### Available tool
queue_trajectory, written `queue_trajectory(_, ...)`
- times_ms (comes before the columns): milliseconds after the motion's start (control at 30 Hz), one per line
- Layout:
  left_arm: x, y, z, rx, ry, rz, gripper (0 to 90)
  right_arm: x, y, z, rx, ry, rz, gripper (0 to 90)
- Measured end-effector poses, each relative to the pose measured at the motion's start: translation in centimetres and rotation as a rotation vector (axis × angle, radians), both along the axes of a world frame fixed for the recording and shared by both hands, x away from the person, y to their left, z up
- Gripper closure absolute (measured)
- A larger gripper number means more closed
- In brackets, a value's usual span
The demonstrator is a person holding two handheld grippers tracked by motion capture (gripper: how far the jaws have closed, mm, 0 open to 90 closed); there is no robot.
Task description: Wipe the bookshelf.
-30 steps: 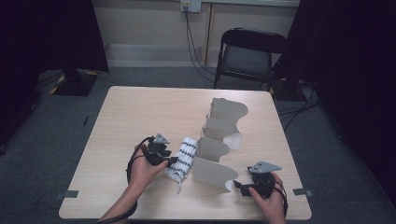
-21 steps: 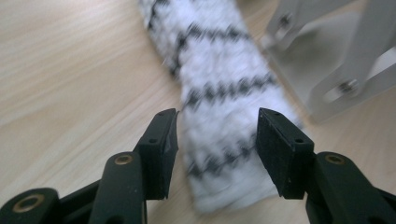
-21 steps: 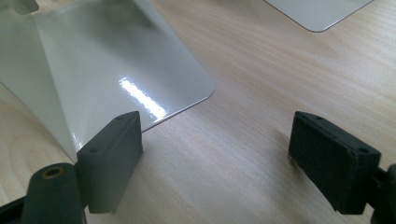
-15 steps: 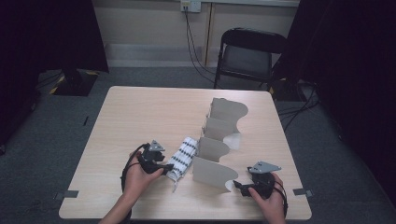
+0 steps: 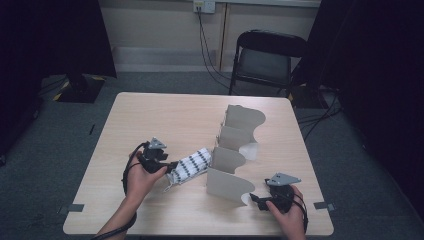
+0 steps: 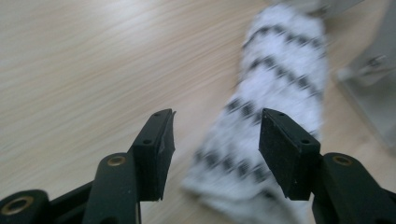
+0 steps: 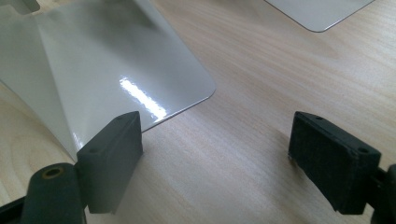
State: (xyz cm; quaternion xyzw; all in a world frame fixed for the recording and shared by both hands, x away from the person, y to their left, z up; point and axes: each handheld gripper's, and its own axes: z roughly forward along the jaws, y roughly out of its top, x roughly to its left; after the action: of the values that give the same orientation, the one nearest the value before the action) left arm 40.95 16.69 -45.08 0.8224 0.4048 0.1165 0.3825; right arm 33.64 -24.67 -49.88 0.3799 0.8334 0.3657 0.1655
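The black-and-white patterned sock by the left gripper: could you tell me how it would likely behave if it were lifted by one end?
The sock looks like soft knit lying flat on the table, so it would probably droop rather than stay straight. It seems light for its size. Its fuzzy surface in the left gripper view suggests the pads would hold it without slipping, and it should not roll.
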Motion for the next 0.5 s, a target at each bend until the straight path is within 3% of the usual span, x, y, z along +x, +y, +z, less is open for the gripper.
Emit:
queue_trajectory(167, 0.2, -2.3, -1.0, -0.013, 0.022, -0.035, 44.8, 0.0, 0.0, 0.0, 0.002, -0.001, 0.0, 16.6)
queue_trajectory(367, 0.7, -3.8, -2.8, 0.075, 0.03, -0.057, 43.4, 0.0, 0.0, 0.0, 0.001, -0.001, 0.0, 16.6)
queue_trajectory(400, 0.7, -3.9, -2.9, 0.113, 0.014, -0.073, 45.0, 0.0, 0.0, 0.0, 0.002, -0.001, 0.001, 16.6)
queue_trajectory(467, 0.7, -4.4, -2.9, 0.143, -0.008, -0.096, 54.6, 0.0, 0.0, 0.0, 0.002, -0.001, 0.001, 16.6)
queue_trajectory(500, 0.7, -4.6, -2.9, 0.14, -0.01, -0.105, 54.6, 0.0, 0.0, 0.0, 0.002, -0.001, 0.001, 16.6)
